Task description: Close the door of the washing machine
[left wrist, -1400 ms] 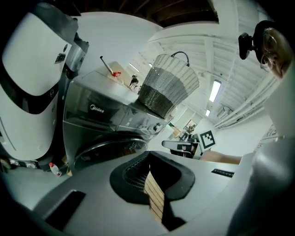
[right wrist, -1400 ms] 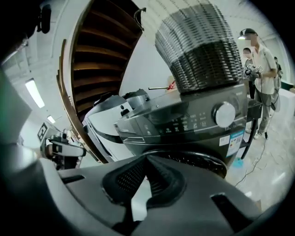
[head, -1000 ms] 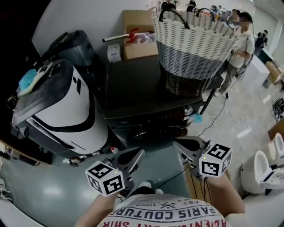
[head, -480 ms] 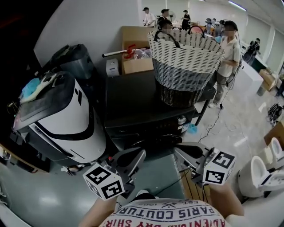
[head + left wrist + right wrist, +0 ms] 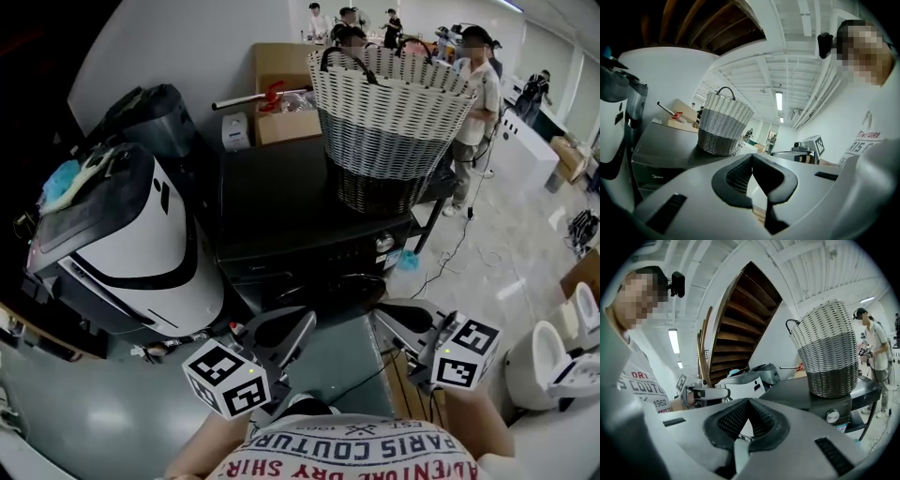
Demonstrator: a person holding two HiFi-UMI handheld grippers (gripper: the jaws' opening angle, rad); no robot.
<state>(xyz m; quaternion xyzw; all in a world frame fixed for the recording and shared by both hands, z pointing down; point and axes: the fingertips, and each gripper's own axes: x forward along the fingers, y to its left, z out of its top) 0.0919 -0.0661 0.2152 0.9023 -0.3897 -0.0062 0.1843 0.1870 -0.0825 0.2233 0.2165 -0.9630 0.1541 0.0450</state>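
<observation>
Dark grey front-loading washing machine (image 5: 281, 202) stands on the floor dead ahead of me in the head view, front face toward both grippers. Its round door (image 5: 328, 289) sits low on that front. It is dark on dark, and it looks swung out a little toward me, though I can't be sure from this angle. A silver knob (image 5: 831, 416) is at the right end of the front panel.

Left gripper (image 5: 302, 325): near the machine's lower front, left of the door's middle, not touching. Jaws pressed together tip to tip, nothing between them.

Right gripper (image 5: 382, 310): near the front's lower right corner, also apart from the machine. Jaws meet at the tips, nothing between them.

On the machine's top, right rear corner: a big woven basket (image 5: 394, 122), white above and grey below, with black handles. A small white box (image 5: 234, 131) is at the left rear corner. An open brown cardboard box (image 5: 281, 94) is behind the rear edge.

Just beside the machine's left side is a rounded white-and-black appliance (image 5: 122, 244) with a blue cloth (image 5: 58, 173) on top. Several people (image 5: 473, 84) stand beyond the basket.
</observation>
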